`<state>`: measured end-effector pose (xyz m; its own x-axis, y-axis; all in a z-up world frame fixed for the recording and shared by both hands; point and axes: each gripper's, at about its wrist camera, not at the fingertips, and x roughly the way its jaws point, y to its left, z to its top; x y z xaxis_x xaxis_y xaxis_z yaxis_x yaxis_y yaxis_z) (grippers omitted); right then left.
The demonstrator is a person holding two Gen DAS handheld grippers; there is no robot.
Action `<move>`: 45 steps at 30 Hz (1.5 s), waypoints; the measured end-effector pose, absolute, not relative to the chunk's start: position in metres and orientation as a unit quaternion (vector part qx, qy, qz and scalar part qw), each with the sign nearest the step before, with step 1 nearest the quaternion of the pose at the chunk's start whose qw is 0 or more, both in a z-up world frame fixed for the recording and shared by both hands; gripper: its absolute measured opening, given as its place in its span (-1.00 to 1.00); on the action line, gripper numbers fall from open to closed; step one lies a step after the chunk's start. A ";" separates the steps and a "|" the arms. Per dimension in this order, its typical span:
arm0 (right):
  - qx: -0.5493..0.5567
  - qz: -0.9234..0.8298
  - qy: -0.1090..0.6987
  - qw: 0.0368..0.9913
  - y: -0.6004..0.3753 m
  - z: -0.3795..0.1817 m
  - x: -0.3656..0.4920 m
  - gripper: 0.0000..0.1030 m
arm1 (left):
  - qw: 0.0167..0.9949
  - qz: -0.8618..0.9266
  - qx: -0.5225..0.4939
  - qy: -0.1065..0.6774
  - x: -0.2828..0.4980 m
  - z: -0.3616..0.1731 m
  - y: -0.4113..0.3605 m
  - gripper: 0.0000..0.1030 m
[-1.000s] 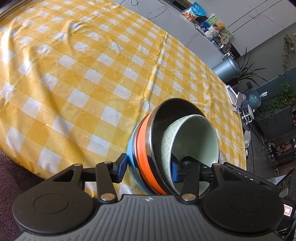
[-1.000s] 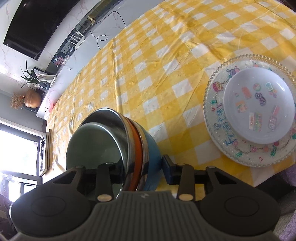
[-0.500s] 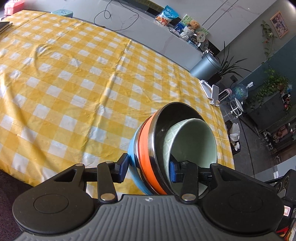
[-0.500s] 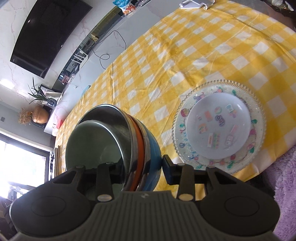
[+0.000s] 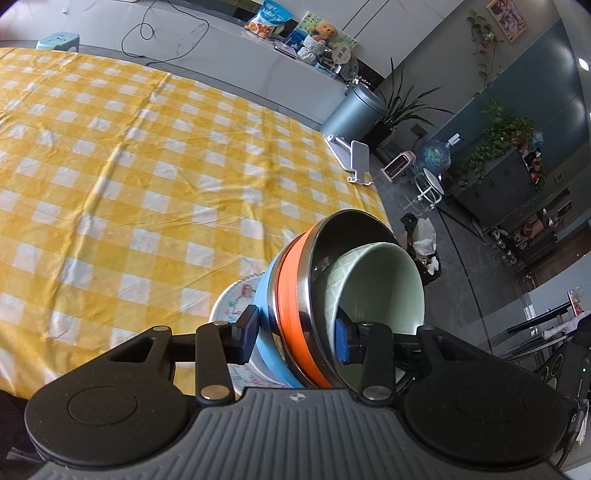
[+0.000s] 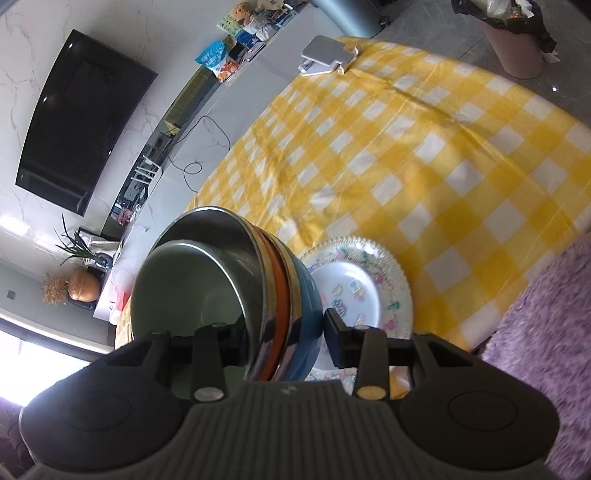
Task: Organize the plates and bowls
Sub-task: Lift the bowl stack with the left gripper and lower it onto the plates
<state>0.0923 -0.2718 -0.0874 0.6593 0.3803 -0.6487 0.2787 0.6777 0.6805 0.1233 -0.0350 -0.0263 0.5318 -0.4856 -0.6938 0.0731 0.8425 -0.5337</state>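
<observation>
Both grippers hold one nested stack of bowls in the air: a pale green bowl inside a steel bowl with an orange band inside a blue bowl. My left gripper is shut across the stack's rim on one side. My right gripper is shut across the rim on the other side; the stack fills that view's lower left. Two stacked patterned plates lie on the yellow checked tablecloth just below and right of the stack. They also show as a plate edge in the left wrist view.
A white phone stand sits at the table's far edge. A purple fluffy seat lies beside the table near the plates. A grey counter with snack bags and a cable runs behind the table.
Both grippers have lifted the bowl stack higher and carried it toward the plates. The plates now lie close under the stack and have come into the left wrist view.
</observation>
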 end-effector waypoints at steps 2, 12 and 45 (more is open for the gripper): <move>0.398 0.021 0.409 0.821 -0.280 -0.088 0.092 -0.25 | 0.841 -0.172 -0.227 0.459 0.127 -0.030 -0.043 -0.13; 0.402 0.005 0.432 0.807 -0.291 -0.114 0.103 -0.25 | 0.822 -0.168 -0.244 0.486 0.139 -0.059 -0.045 -0.13; 0.364 0.001 0.393 0.844 -0.275 -0.088 0.101 0.84 | 0.855 -0.152 -0.213 0.448 0.130 -0.035 -0.032 0.08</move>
<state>0.1013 -0.2748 -0.0878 0.6903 0.2884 -0.6635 0.2852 0.7344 0.6159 0.1301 -0.0315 -0.0351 0.5531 -0.4504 -0.7009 0.0682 0.8630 -0.5007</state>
